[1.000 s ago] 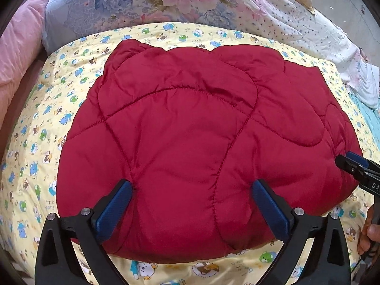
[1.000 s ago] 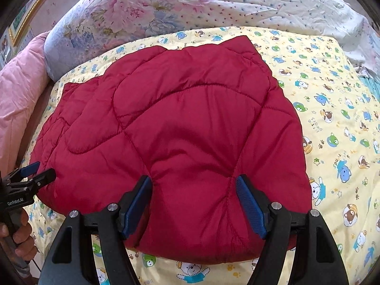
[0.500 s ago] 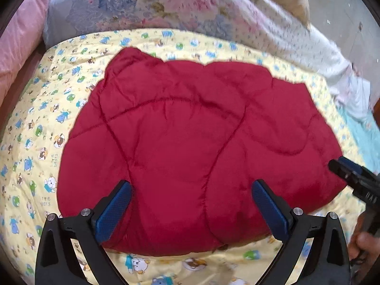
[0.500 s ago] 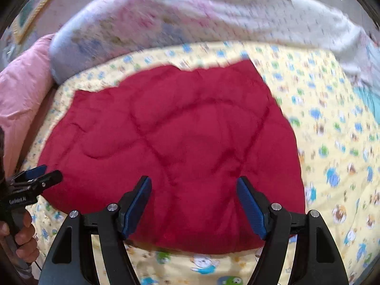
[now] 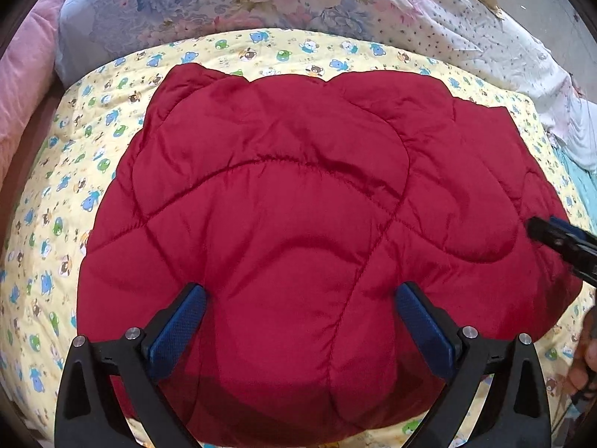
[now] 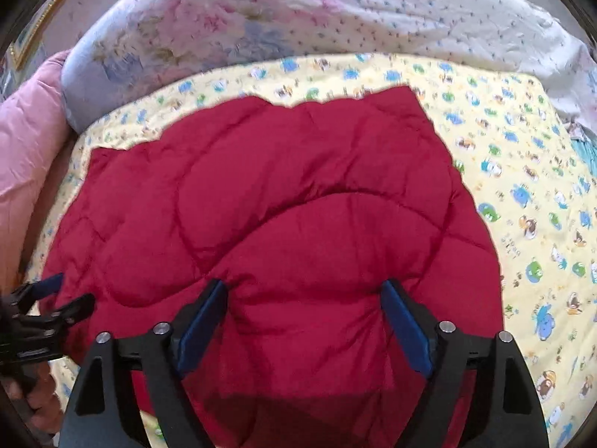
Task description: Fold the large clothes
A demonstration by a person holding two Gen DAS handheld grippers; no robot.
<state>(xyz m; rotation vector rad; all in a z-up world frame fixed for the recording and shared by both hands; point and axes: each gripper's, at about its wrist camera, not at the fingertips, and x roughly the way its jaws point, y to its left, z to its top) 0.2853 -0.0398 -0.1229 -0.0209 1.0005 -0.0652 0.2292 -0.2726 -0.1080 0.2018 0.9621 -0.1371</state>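
The right gripper (image 6: 304,321) is opening its jaws, wider than a second ago, with a puff of the red quilted garment (image 6: 283,224) between the pads, seemingly let go. The left gripper (image 5: 300,326) stands open over the garment's near edge, gripping nothing. The garment lies folded on the yellow cartoon-print sheet (image 5: 67,201), just as before; this fold looks finished.

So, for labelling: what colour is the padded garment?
Plain dark red quilted garment, clearest in the left wrist view.

One red quilted garment (image 5: 298,224), two tools, three bed covers.
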